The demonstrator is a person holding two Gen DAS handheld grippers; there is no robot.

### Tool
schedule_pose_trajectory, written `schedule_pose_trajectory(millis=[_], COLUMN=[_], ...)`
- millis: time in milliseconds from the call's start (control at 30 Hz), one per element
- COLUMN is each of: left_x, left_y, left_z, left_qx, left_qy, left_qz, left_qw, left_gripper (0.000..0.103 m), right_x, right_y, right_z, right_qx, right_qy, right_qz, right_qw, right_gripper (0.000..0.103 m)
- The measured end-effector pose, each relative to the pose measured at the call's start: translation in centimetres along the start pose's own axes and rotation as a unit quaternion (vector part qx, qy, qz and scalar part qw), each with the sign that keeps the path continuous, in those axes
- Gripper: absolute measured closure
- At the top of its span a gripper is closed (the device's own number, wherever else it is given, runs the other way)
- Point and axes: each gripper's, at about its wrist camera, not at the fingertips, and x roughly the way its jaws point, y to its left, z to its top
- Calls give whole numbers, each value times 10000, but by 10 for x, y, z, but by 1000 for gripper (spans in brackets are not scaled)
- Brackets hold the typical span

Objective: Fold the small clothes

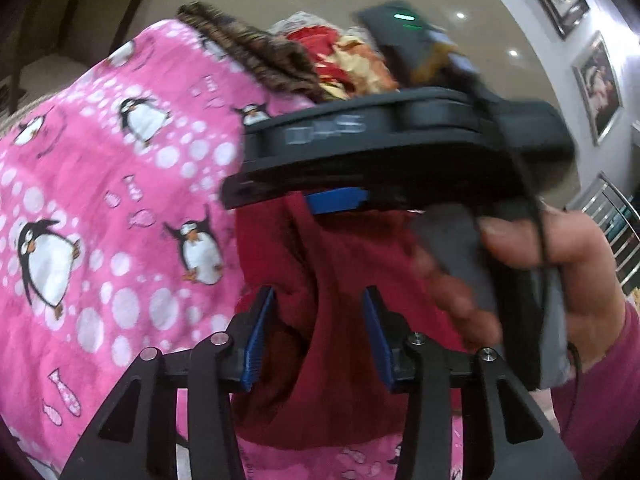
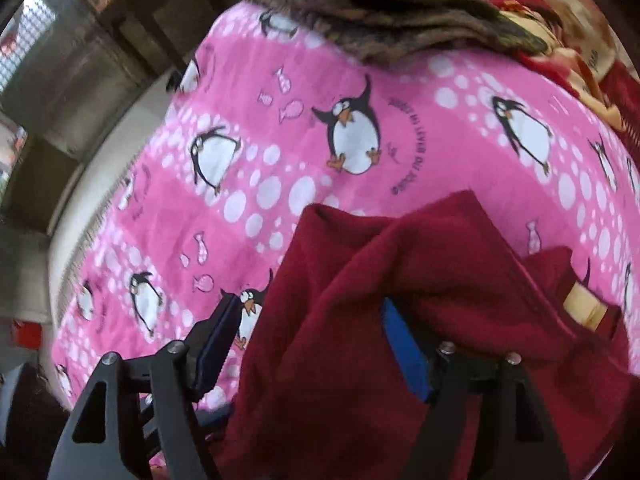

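Red garment (image 1: 340, 280) lies bunched on a pink blanket (image 1: 100, 200), at six o'clock. Left gripper (image 1: 316, 336) pinches a fold; right gripper (image 2: 316, 344), at twelve o'clock, stands released. Risk: one-sided hold lets cloth sag, spoiling the fold.

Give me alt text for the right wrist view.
The right gripper stands open over a dark red garment, which drapes over its right-hand finger and lies bunched on a pink penguin-print blanket. A brown patterned cloth lies at the blanket's far edge.
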Motion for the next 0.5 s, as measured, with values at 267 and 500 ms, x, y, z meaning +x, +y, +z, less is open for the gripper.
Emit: schedule_pose_trajectory(millis=[267,500], left_x=[4,-15], left_y=[-11,-17], left_z=[1,-25], left_qx=[122,584], left_qy=[155,453], left_qz=[163,674], left_qw=[9997,9950], left_gripper=[81,76], right_x=[18,-28], right_y=[14,-31], right_z=[3,-34], right_qx=[-471,119], right_qy=[298,-720], right_qz=[-504,263], right_qw=[9972,9970], right_gripper=[47,83])
